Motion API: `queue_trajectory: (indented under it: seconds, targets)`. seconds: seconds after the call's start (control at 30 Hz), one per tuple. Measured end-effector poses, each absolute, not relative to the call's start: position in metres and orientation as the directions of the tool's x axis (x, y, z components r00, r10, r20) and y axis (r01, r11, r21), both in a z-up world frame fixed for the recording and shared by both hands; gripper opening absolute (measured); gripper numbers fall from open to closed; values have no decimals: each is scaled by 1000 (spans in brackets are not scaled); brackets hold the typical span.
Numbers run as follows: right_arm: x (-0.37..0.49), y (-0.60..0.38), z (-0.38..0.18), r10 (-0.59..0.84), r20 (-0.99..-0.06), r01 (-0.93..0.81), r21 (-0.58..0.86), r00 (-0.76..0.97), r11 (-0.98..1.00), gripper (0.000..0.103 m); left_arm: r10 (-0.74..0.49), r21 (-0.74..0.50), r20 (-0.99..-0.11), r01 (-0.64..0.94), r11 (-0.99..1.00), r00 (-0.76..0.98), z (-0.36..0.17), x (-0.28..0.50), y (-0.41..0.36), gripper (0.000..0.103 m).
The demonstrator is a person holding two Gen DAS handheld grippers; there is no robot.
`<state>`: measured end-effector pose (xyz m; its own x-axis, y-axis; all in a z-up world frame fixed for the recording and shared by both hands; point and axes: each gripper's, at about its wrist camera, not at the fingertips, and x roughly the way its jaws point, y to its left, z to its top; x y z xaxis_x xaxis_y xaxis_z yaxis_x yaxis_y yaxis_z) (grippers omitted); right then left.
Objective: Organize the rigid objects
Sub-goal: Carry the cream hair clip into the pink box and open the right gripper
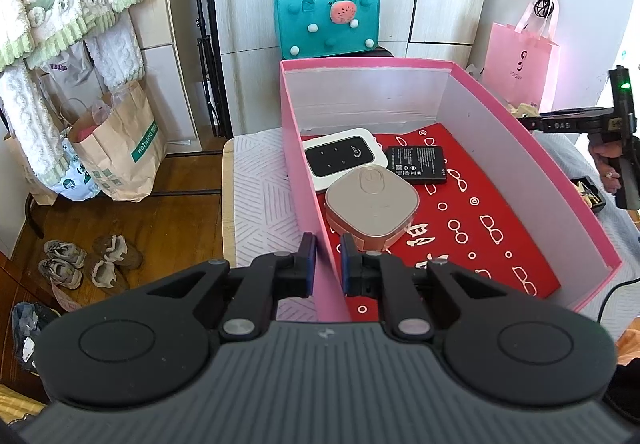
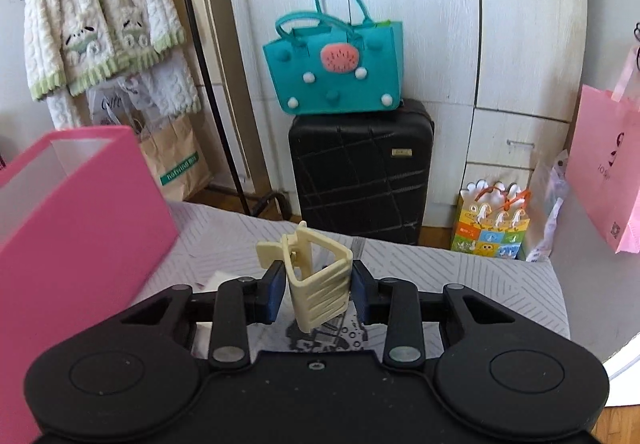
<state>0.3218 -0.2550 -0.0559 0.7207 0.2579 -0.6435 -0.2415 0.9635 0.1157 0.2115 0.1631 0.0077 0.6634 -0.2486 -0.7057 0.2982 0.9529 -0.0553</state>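
A pink box (image 1: 360, 63) stands on the table, lined with a red cloth (image 1: 480, 228) printed with glasses. Inside lie a white pocket router (image 1: 344, 157), a black battery (image 1: 418, 163) and a gold square device (image 1: 372, 207). My left gripper (image 1: 328, 262) is shut on the box's near left wall, one pad on each side. In the right wrist view my right gripper (image 2: 316, 286) is shut on a cream hair claw clip (image 2: 324, 292), which stands upright between the pads above the table. The pink box (image 2: 80, 211) is to its left.
A grey patterned cloth (image 2: 480, 276) covers the table. Beyond its far edge stand a black suitcase (image 2: 360, 171) with a teal felt bag (image 2: 332, 71) on top. A pink paper bag (image 2: 604, 171) hangs at the right. A small dark tray (image 1: 588, 191) sits right of the box.
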Motion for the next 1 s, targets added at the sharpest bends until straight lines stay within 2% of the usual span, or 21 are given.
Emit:
queue_trajectory:
  seconds: [0.23,0.5,0.6,0.7,1.0]
  targets:
    - [279,-235,-13,326,-552,-324,105,767,940,40,-251,-62,-701,293,954,667,7,211,164,12]
    - [234,-172,40,501,-456,-555,20,736,832,40,-249,-64,-703,290,955,666,7,212,164,12]
    - [234,-139,43,557,-477,-644,-26,680,764,40,-252,-68,-704,289,955,664,8,212,165,12]
    - [242,-105,37,550,-526,-692,-106,649,714,40,-251,-69,-704,288,955,664,8,212,166,12]
    - [279,-32,4,366,-717,-739,-304,593,601,40,-256,-73,-704,291,954,662,7,211,166,12]
